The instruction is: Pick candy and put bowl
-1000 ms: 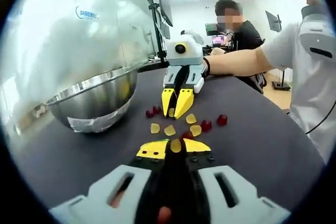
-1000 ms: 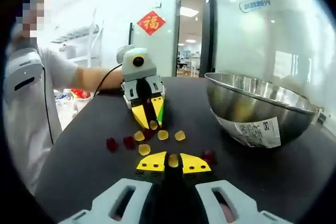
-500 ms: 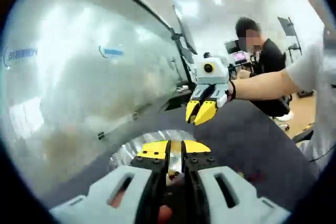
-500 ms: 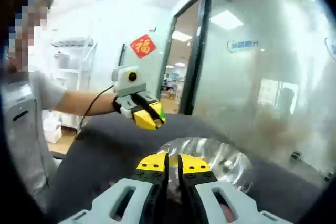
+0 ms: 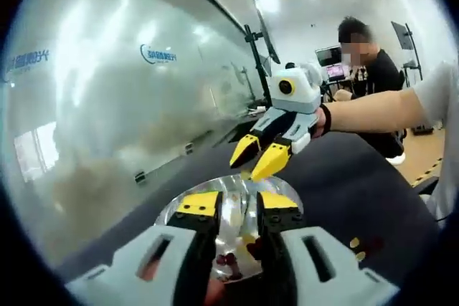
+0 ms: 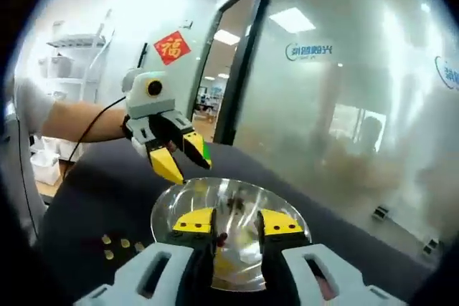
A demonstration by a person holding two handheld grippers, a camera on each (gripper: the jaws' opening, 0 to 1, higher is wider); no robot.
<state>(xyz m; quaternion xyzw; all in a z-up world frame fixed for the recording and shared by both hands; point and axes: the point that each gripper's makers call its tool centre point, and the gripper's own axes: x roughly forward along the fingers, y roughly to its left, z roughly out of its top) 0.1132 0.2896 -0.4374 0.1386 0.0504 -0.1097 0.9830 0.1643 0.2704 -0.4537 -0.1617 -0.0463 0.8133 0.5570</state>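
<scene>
Above the steel bowl (image 5: 237, 198) both of your grippers hang, each looking down into it. Left gripper (image 5: 239, 209): yellow-tipped jaws parted to a moderate gap, nothing between them. Right gripper (image 6: 237, 223): jaws likewise parted, nothing held.

Writing: on the frosted glass wall (image 6: 344, 105) a blue logo with characters, too blurred to read, repeats along the panels. In the right gripper view a red diamond paper (image 6: 172, 46) on the far wall bears the gold character 福.

Materials: the bowl is polished metal, round, mirror-bright inside and throwing warped reflections. It sits on a dark matte table (image 5: 344, 191). In the left gripper view small candies (image 5: 231, 257) lie at the bowl's bottom, red and yellow, glossy like gummies. More yellow candies (image 6: 115, 244) rest on the table beside the bowl in the right gripper view, seen in the left gripper view near the right edge.

Each gripper has a white plastic body, black inner arms and wedge-shaped yellow pads. In the left gripper view your right gripper comes in from the right above the bowl's far rim, jaws apart, your bare forearm (image 5: 373, 111) behind it. A second person (image 5: 369, 62) in dark clothes sits beyond.
</scene>
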